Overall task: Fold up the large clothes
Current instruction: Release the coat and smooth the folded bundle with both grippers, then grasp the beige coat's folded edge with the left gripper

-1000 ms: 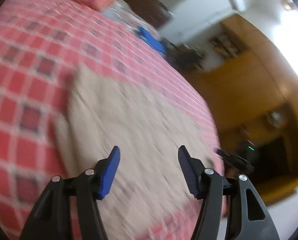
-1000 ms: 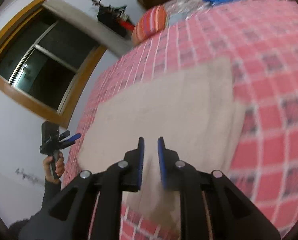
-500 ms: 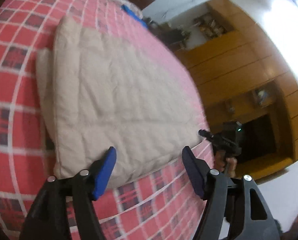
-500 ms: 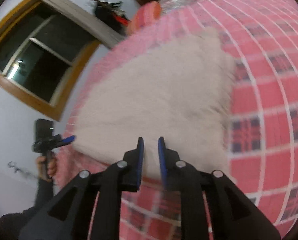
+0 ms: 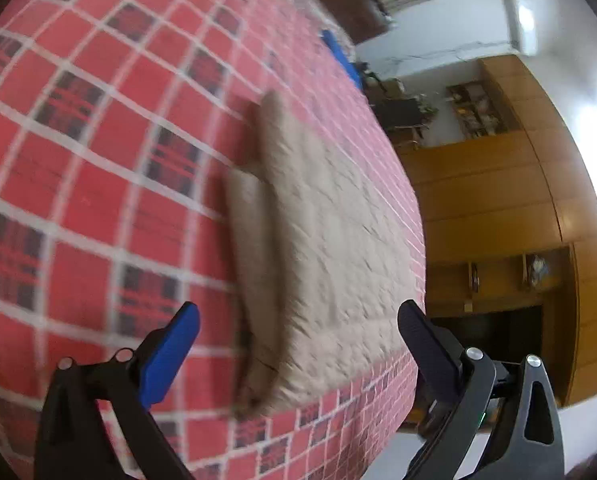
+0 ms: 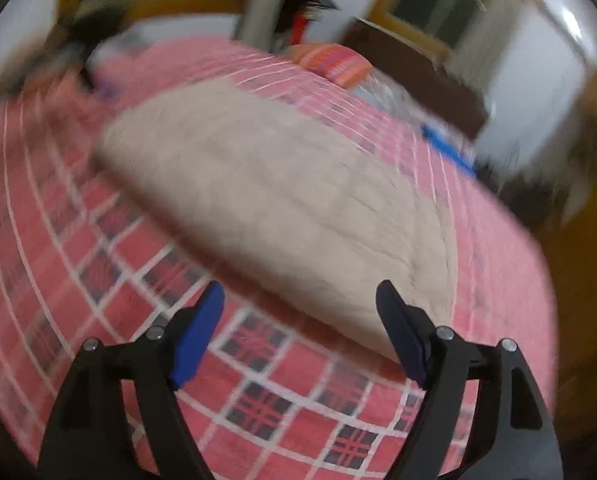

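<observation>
Two grippers, both empty. Left gripper (image 5: 296, 334): jaws spread wide, poised above the near end of the beige garment (image 5: 326, 248), touching nothing. Right gripper (image 6: 300, 328): jaws likewise apart, hovering just short of the garment's near edge. Beige garment: folded flat into a thick, layered rectangular pad, lying near the edge of the red checked bedspread (image 5: 78, 184); a lower layer protrudes along one side. Progress, by judgement: main folds done; remaining, possibly one halving fold or tidying of the protruding layer.

left gripper (image 5: 298, 344): jaws wide apart | right gripper (image 6: 300, 322): jaws wide apart
</observation>
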`<state>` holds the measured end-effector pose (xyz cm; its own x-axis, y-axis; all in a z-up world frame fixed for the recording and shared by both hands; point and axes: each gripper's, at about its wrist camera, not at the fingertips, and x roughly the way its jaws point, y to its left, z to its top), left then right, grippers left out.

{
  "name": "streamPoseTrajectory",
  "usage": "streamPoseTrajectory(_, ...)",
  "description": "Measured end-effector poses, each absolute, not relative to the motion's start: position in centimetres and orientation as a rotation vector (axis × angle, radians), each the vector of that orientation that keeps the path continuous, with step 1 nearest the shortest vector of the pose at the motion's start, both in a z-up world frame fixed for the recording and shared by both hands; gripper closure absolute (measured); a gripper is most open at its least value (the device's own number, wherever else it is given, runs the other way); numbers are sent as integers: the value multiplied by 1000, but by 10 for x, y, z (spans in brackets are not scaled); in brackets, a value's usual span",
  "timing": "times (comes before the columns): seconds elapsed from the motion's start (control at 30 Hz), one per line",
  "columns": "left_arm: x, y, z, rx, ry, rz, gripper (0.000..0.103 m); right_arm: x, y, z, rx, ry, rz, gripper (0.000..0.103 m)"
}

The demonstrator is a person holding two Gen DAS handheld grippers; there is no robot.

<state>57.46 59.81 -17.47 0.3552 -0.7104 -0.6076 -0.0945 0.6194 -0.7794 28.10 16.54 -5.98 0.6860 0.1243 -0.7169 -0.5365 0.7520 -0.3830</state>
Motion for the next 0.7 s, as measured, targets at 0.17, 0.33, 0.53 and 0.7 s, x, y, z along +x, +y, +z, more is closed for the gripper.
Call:
streamPoseTrajectory(0.17, 606, 591, -196, -875, 1215, -481, 4, 245, 242, -103, -905, 609, 410, 22)
streamPoseTrajectory(0.33, 631, 565, -215, -890, 1260, -517, 4, 245, 282, -125, -1017, 541, 397, 22)
streamPoseTrajectory(0.53, 657, 543, -225, -874, 1300, -548, 4, 266, 319, -144, -1104, 505, 390, 22)
streamPoseTrajectory(0.7, 683, 525, -219, -829, 1304, -570, 4, 290, 351, -157, -1150, 473, 377, 22)
